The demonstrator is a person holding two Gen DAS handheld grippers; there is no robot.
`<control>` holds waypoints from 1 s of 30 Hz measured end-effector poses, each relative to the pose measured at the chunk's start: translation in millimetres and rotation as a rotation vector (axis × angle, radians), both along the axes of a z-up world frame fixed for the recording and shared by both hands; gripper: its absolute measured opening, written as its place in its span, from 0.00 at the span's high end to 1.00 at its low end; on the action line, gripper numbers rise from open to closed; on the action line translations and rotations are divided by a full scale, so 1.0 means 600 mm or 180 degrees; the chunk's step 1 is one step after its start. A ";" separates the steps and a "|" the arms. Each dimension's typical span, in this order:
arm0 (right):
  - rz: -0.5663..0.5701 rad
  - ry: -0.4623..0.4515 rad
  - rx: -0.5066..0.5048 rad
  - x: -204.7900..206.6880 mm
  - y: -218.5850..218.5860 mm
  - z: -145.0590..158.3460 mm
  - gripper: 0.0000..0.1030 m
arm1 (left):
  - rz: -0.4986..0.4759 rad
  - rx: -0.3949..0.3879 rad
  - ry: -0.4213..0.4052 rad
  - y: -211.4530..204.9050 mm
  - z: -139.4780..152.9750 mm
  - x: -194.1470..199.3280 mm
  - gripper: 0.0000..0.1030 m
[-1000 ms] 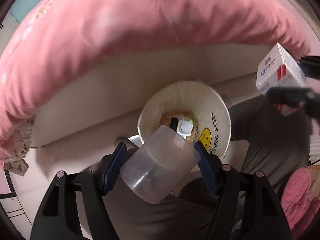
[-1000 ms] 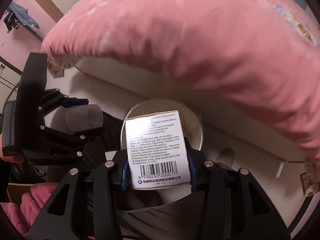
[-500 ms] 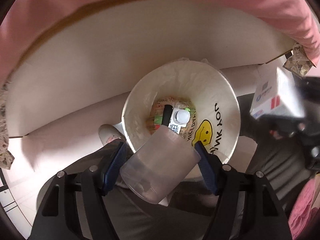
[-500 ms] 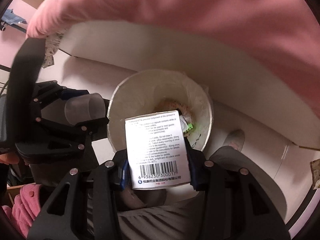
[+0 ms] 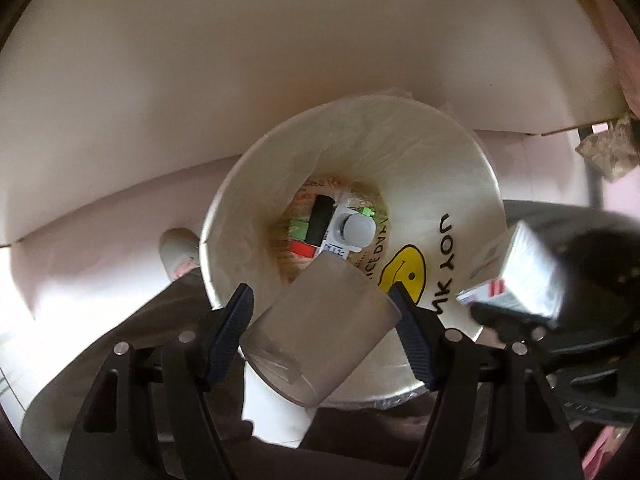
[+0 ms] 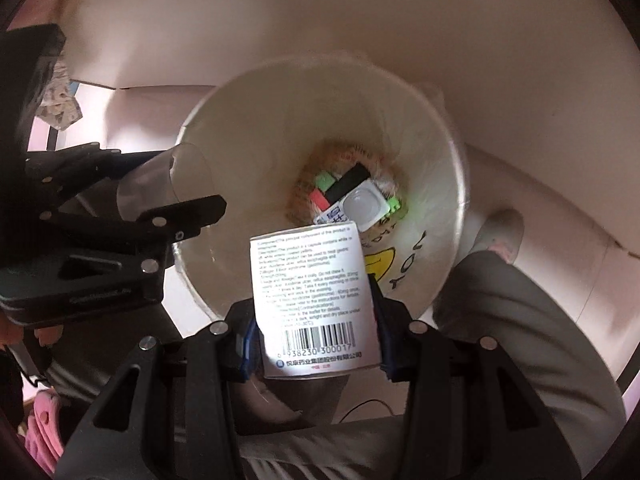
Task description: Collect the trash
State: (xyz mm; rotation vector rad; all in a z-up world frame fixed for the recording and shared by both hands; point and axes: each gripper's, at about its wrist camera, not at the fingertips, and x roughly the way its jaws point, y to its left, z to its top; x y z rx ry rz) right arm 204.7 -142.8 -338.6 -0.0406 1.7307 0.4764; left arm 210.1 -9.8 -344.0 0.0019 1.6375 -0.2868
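A clear plastic cup (image 5: 320,332) sits tilted between the left jaws, clamped at its sides. A white medicine box (image 6: 314,300), barcode face showing, stands between the right jaws. Beyond both jaws gapes a lined white bin (image 5: 460,184), wrappers (image 5: 320,220) at its bottom.

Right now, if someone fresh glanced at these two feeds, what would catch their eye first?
The white-lined trash bin with a yellow smiley on its liner fills the middle of both views, with colourful litter at its bottom. Over its near rim, the left tool grips a clear plastic cup. Beside it, the right tool clamps a white medicine box with a barcode, also above the bin's mouth.
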 end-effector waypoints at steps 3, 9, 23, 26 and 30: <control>-0.0023 0.0123 -0.0003 0.006 0.011 -0.027 0.55 | 0.0084 -0.0064 0.0066 -0.001 -0.017 0.006 0.30; -0.0055 0.0339 -0.0074 0.006 0.020 -0.075 0.55 | 0.0434 -0.0225 0.0281 0.006 -0.062 0.009 0.30; 0.0018 0.0316 -0.0353 0.005 0.022 -0.123 0.33 | 0.0619 -0.0256 0.0539 0.010 -0.109 0.018 0.27; 0.0063 0.0293 -0.0376 0.001 0.026 -0.125 0.33 | 0.0596 -0.0213 0.0489 0.008 -0.105 0.016 0.22; 0.0067 0.0261 -0.0361 -0.001 0.027 -0.119 0.33 | 0.0603 -0.0226 0.0481 0.008 -0.099 0.015 0.22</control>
